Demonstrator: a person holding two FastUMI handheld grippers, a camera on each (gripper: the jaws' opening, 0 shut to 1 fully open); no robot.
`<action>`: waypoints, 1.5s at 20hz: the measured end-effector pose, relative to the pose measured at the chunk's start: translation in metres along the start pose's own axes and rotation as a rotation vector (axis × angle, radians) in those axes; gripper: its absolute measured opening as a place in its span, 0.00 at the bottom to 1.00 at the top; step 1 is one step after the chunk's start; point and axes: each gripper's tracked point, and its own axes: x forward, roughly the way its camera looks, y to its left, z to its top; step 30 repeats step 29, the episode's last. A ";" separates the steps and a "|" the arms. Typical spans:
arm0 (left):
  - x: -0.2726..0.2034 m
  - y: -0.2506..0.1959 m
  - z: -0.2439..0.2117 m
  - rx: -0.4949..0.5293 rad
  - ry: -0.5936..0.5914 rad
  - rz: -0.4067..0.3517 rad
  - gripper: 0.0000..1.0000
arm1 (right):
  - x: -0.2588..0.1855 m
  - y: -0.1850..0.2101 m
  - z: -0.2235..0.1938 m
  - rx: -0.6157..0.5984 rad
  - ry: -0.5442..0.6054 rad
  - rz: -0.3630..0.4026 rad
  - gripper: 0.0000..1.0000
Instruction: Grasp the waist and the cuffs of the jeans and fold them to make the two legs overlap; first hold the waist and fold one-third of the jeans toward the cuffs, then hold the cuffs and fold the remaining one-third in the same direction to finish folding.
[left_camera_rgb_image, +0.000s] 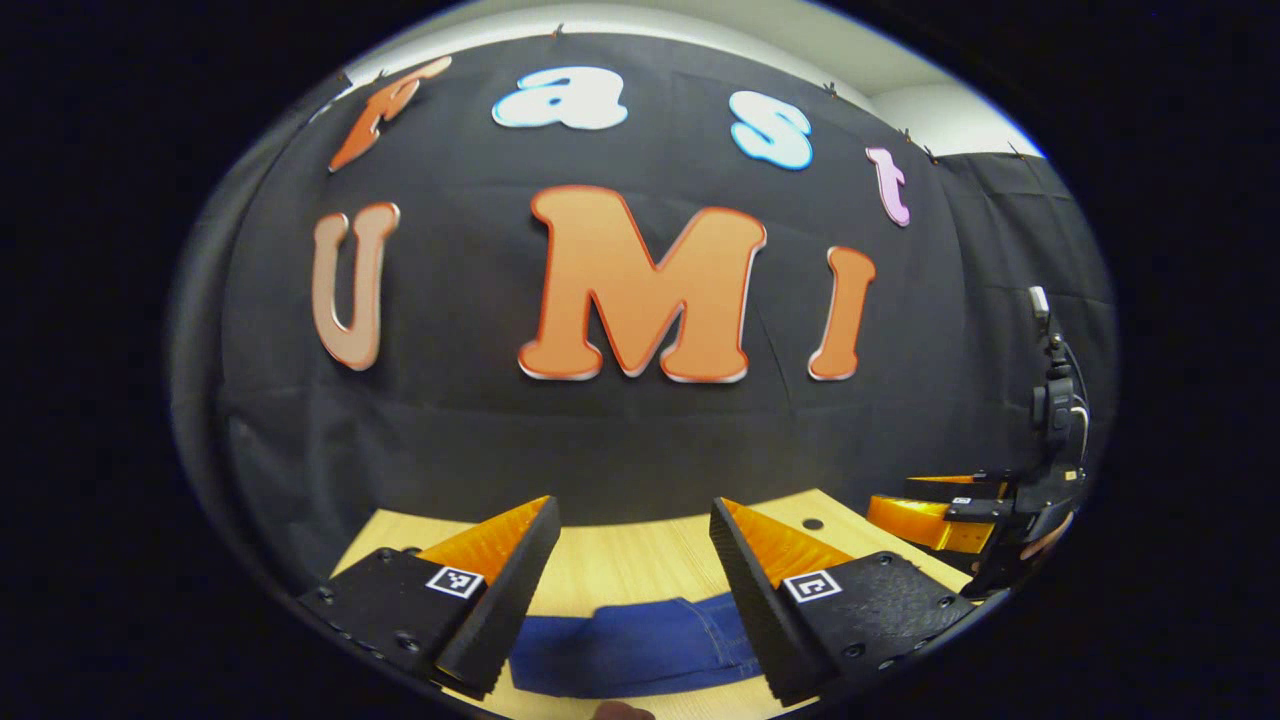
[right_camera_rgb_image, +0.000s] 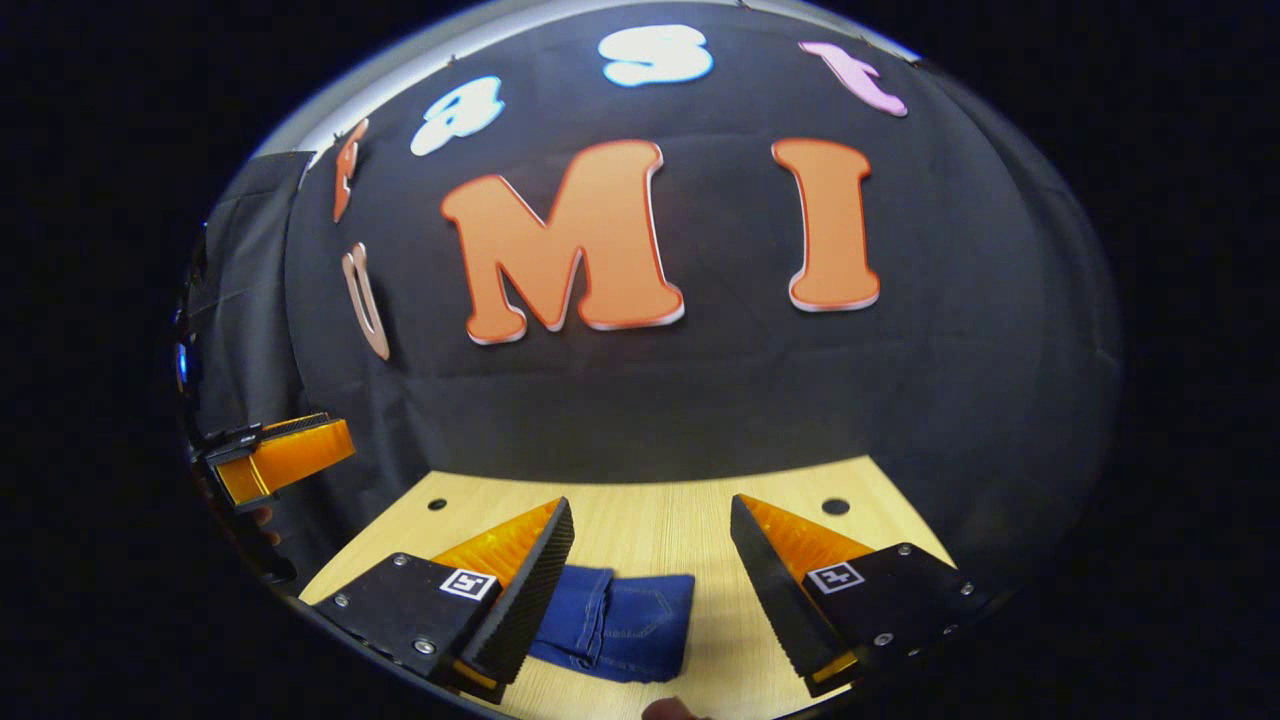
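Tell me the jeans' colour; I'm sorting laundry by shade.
Dark blue denim jeans, lying folded on the table; clearest in the right gripper view.

Light wood tabletop (left_camera_rgb_image: 640, 560) under me, grain running across. Small dark round hole (left_camera_rgb_image: 812, 523) in it near the far edge in my left gripper view; two holes (right_camera_rgb_image: 437, 504) (right_camera_rgb_image: 835, 506) in my right gripper view. Black cloth wall (left_camera_rgb_image: 450, 440) behind, creased. Pale wall (left_camera_rgb_image: 950, 115) above the cloth's top edge.

jeans (right_camera_rgb_image: 615, 620): 1 | table (right_camera_rgb_image: 650, 520): 1 | left gripper (left_camera_rgb_image: 635, 565): 1 | right gripper (right_camera_rgb_image: 650, 570): 1
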 end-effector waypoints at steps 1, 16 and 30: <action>-0.007 0.005 0.011 0.014 -0.041 0.032 0.95 | -0.004 0.006 0.018 -0.010 -0.055 0.007 1.00; -0.071 0.029 0.025 0.049 -0.270 0.190 0.97 | -0.062 0.068 0.071 -0.165 -0.403 0.041 0.89; -0.075 0.039 -0.023 0.027 -0.208 0.239 0.98 | -0.048 0.078 0.017 -0.152 -0.288 0.052 0.96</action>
